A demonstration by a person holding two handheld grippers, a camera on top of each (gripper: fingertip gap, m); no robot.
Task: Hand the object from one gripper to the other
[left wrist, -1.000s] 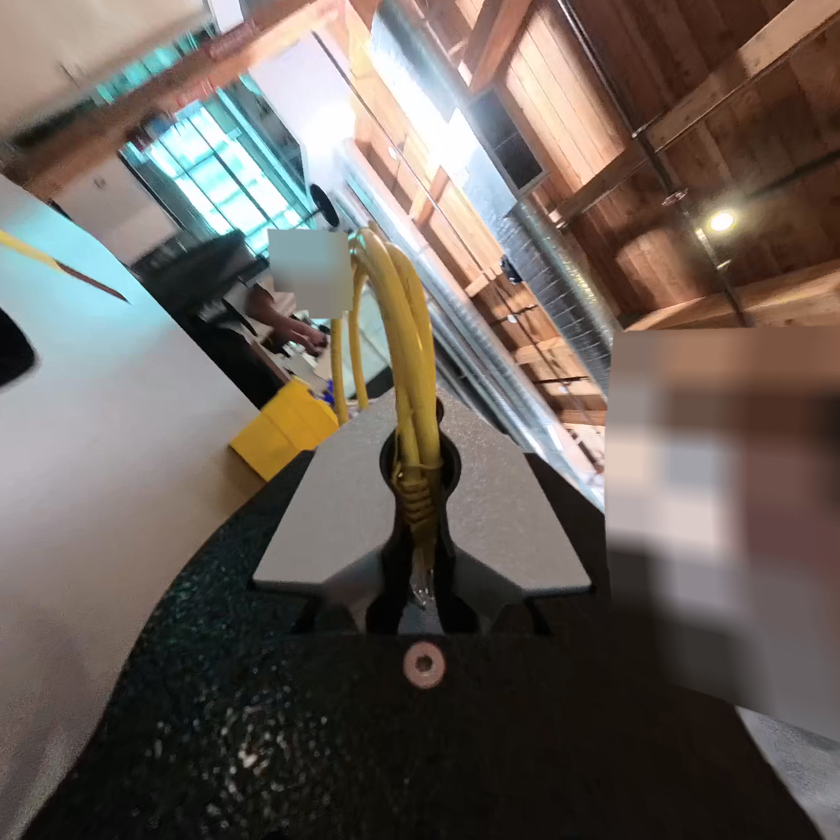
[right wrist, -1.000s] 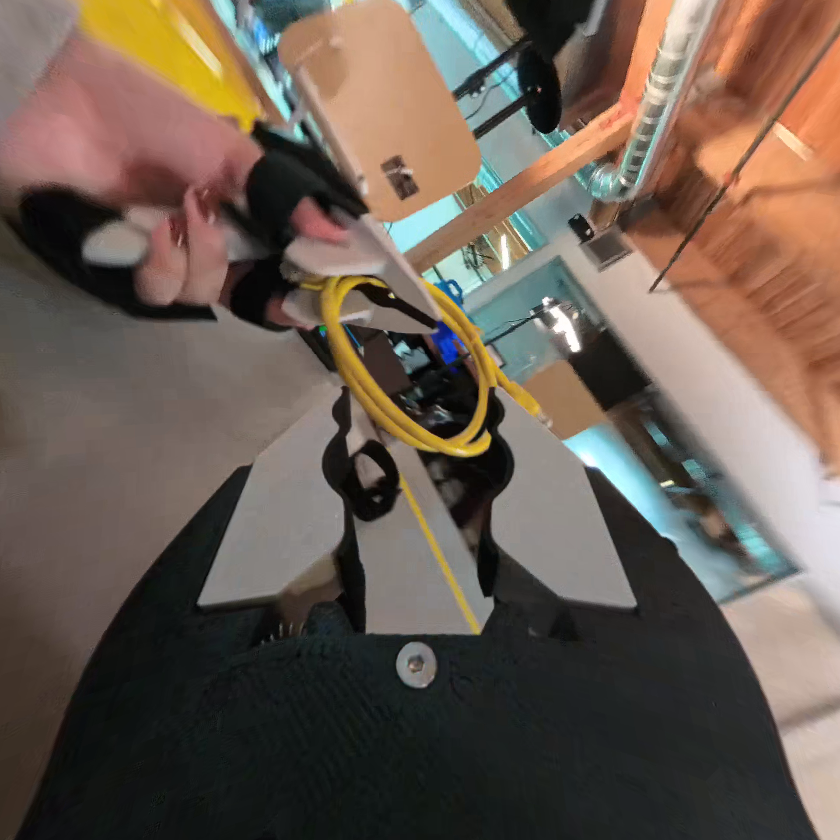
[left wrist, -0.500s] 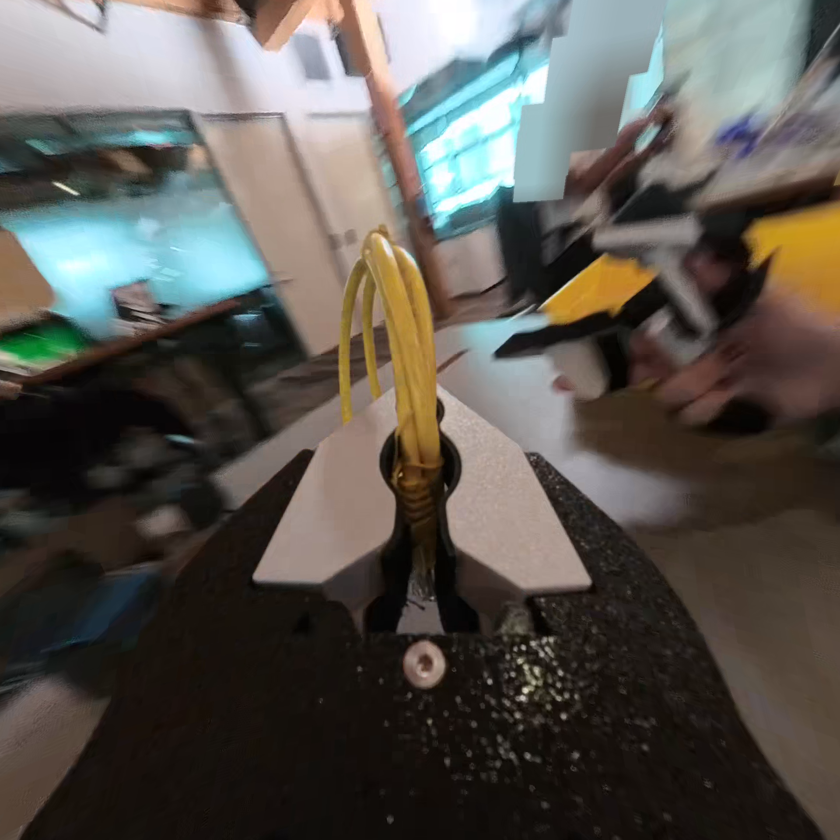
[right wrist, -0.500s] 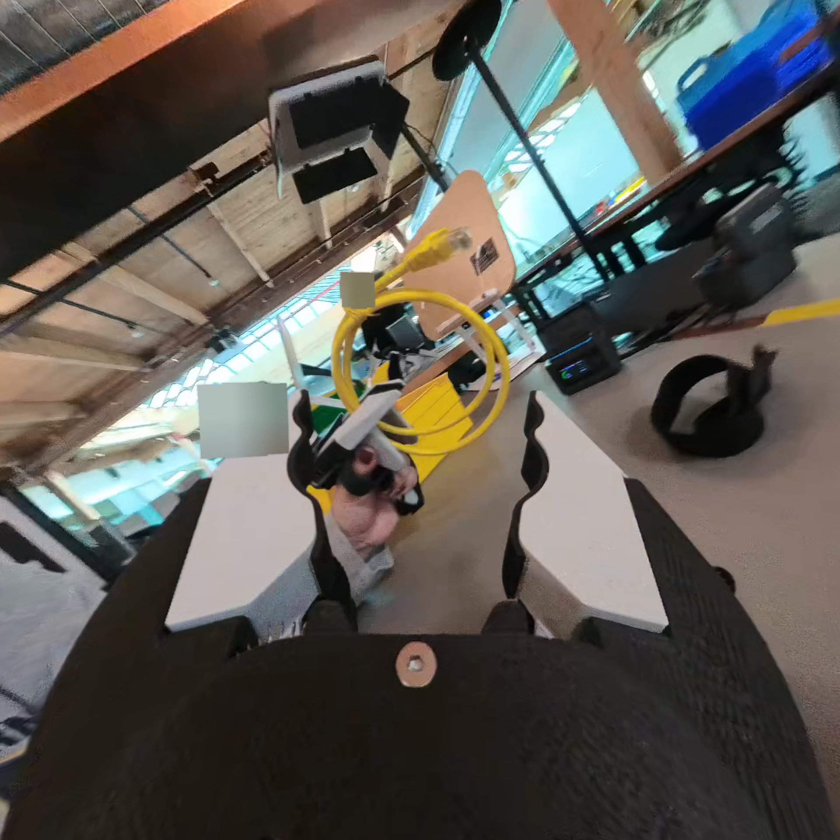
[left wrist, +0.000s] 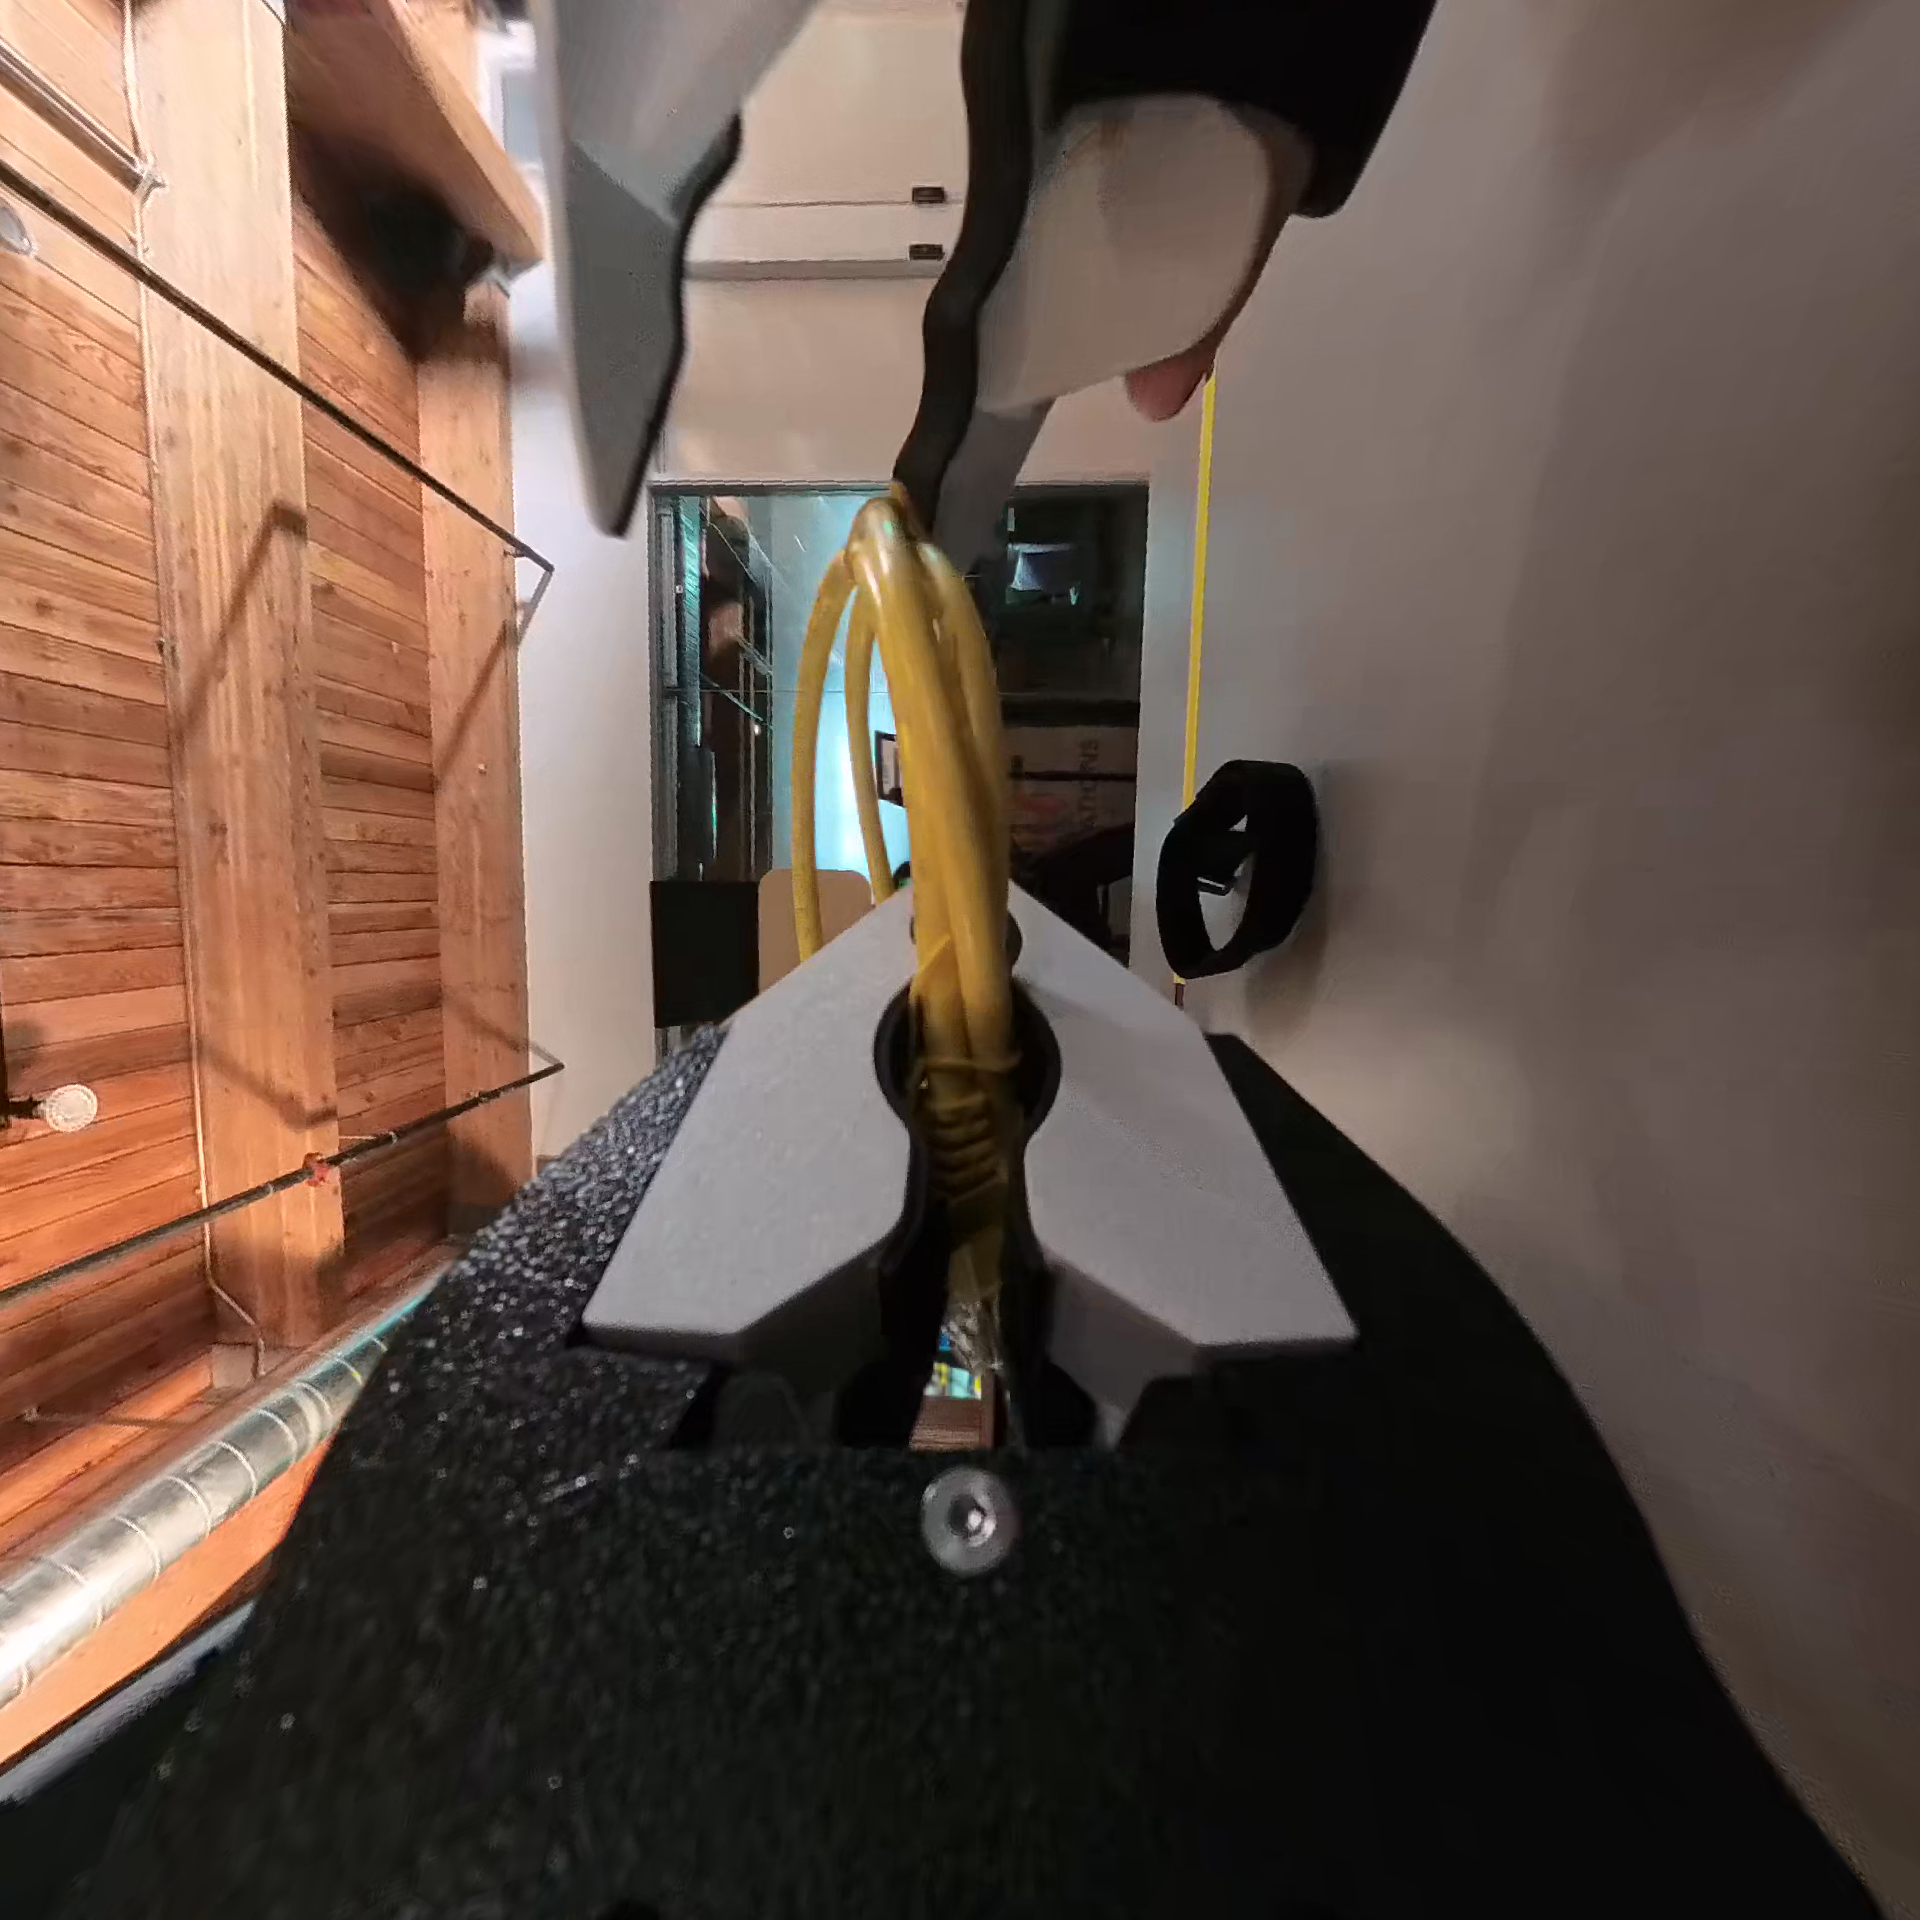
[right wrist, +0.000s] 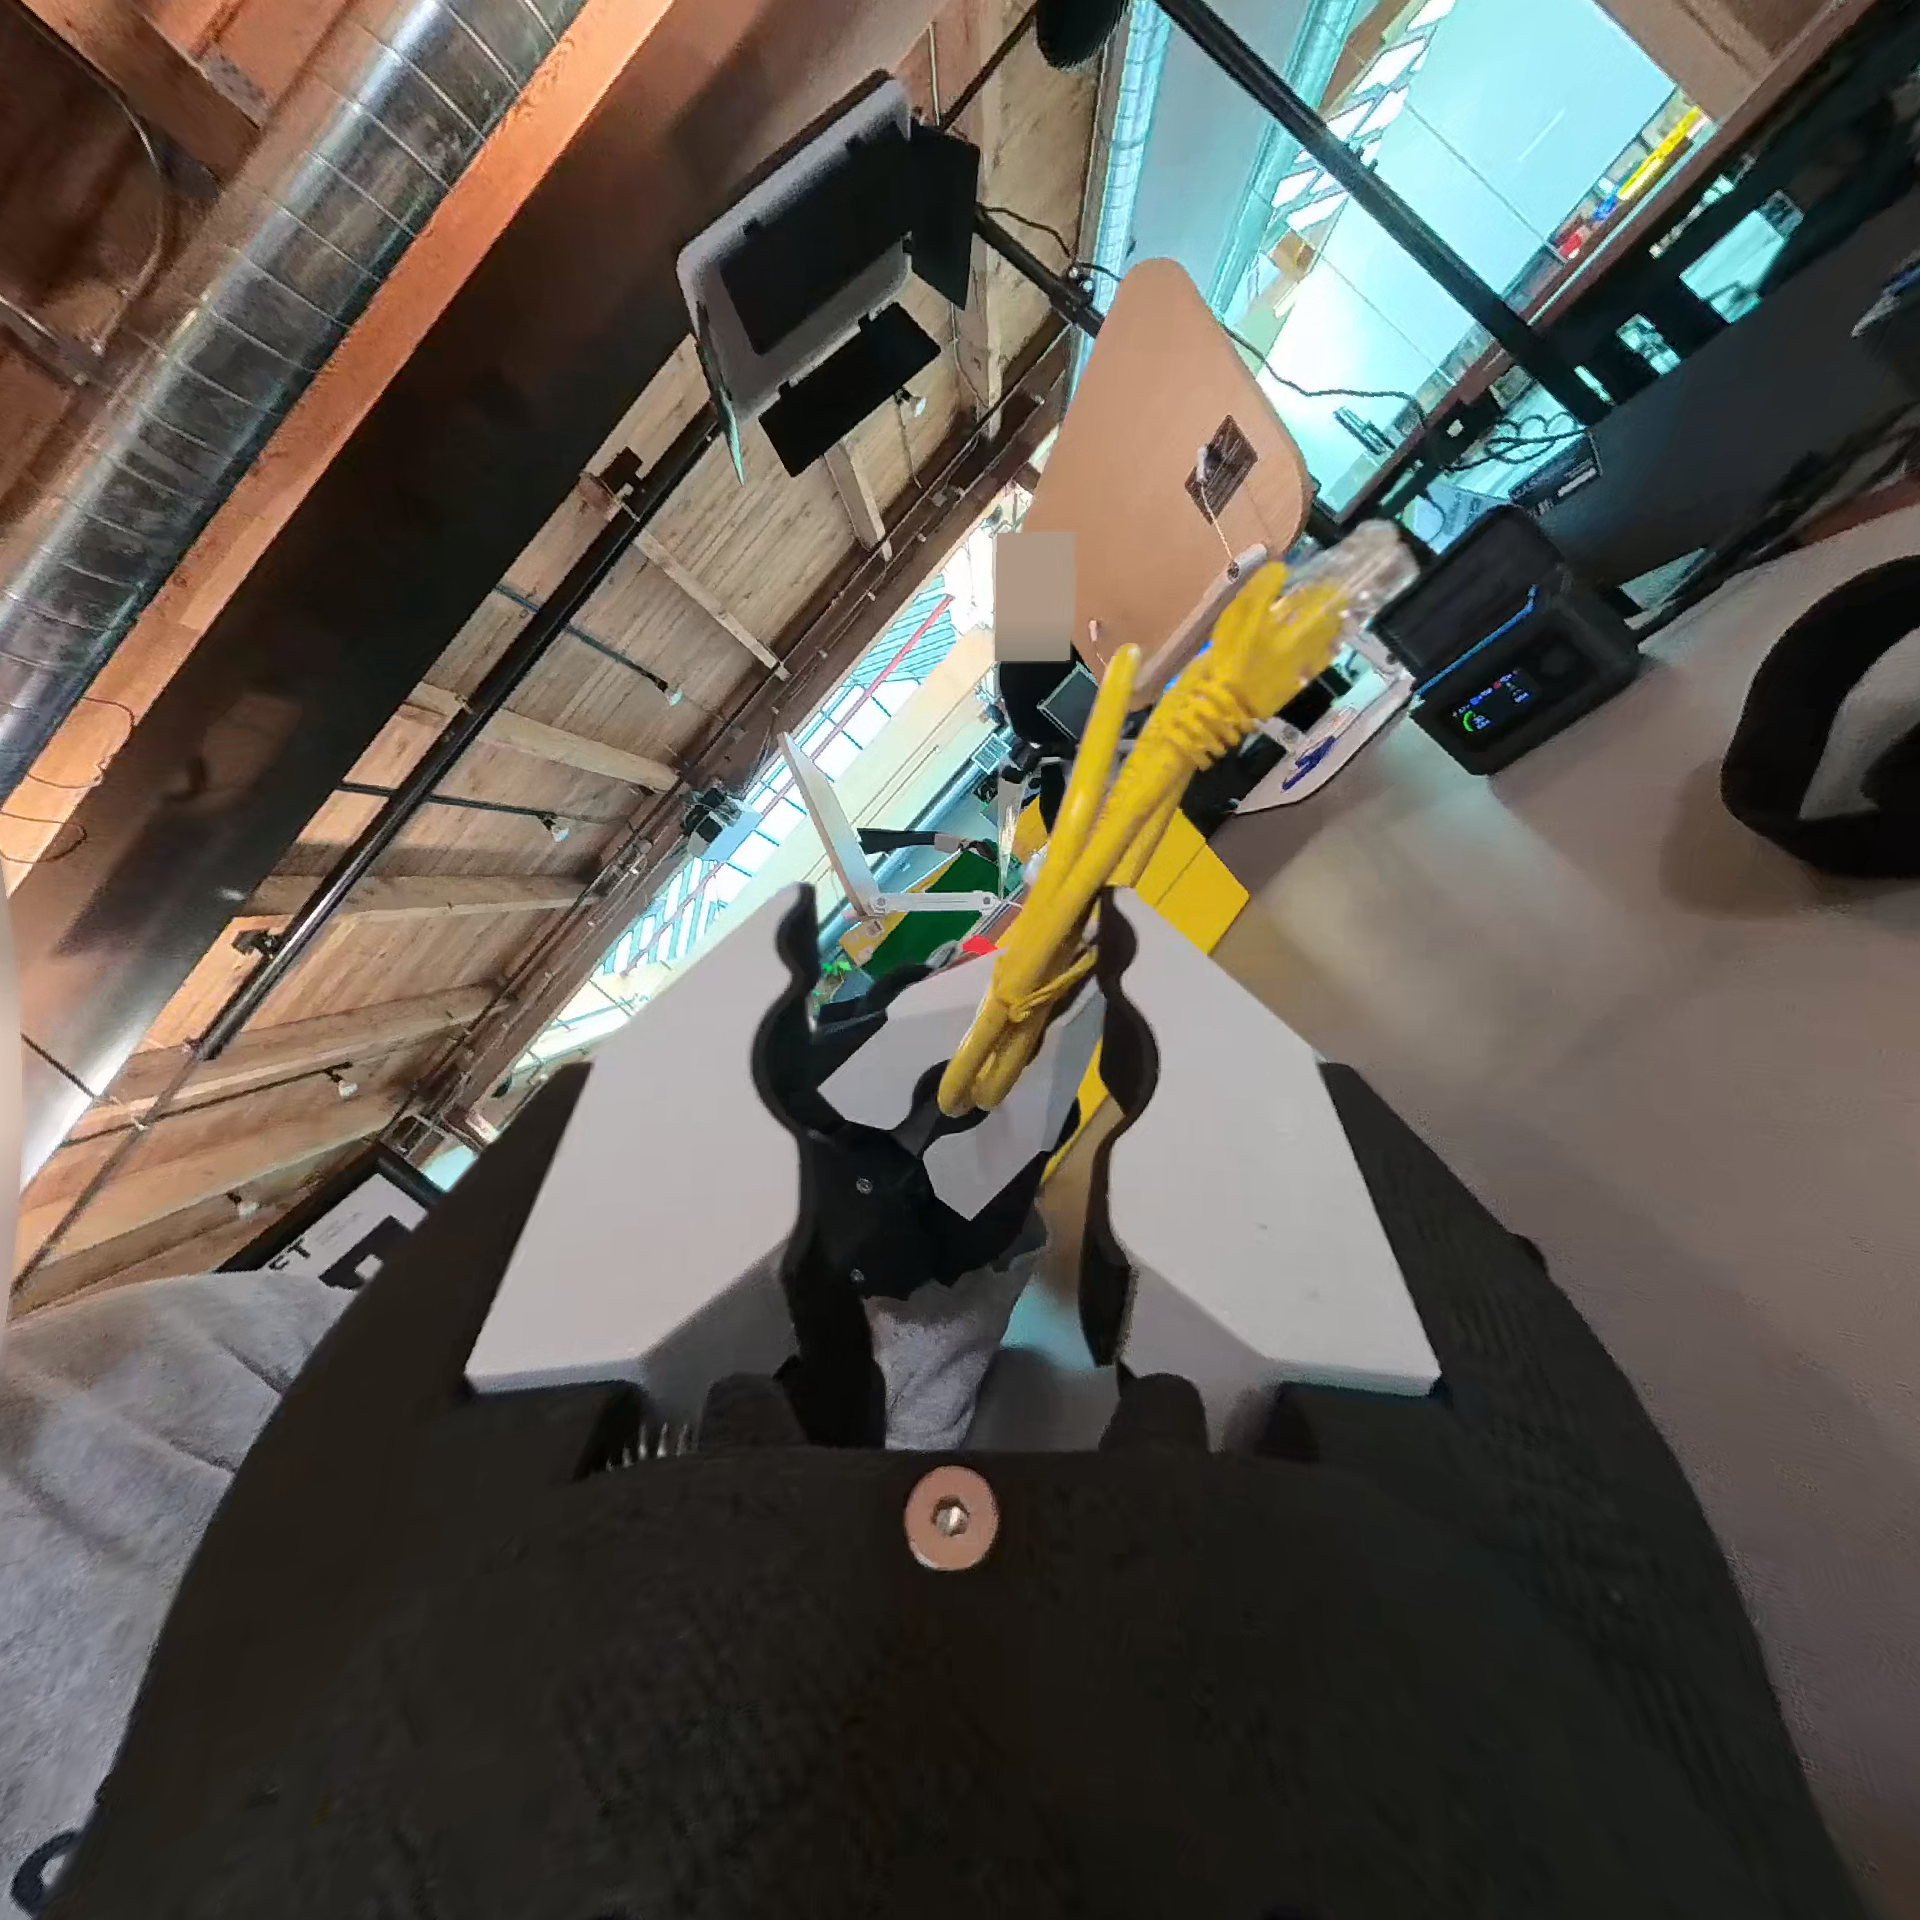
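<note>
A coiled yellow network cable [left wrist: 940, 748] stands up out of my left gripper [left wrist: 961, 935], which is shut on its bundled lower part and plug. My right gripper [left wrist: 769, 499] comes in from the top of the left wrist view, open, with one finger on each side of the top of the coil. In the right wrist view my right gripper [right wrist: 956, 914] is open. The cable [right wrist: 1081, 914] runs up between its fingers, close against the right finger [right wrist: 1247, 1143]. The left gripper [right wrist: 935, 1122] shows behind, between the fingers, and grips the cable.
A black strap loop [left wrist: 1236, 868] lies on the grey table [right wrist: 1558, 1039]; it also shows at the right edge of the right wrist view [right wrist: 1829, 727]. A black box with a small screen [right wrist: 1507, 665] and a yellow bin [right wrist: 1195, 894] stand farther back. My right fingertips sit around 6 cm from my left ones.
Both views have swung round. The two grippers have come together: the right gripper's open fingers now straddle the cable coil, which the left gripper still holds.
</note>
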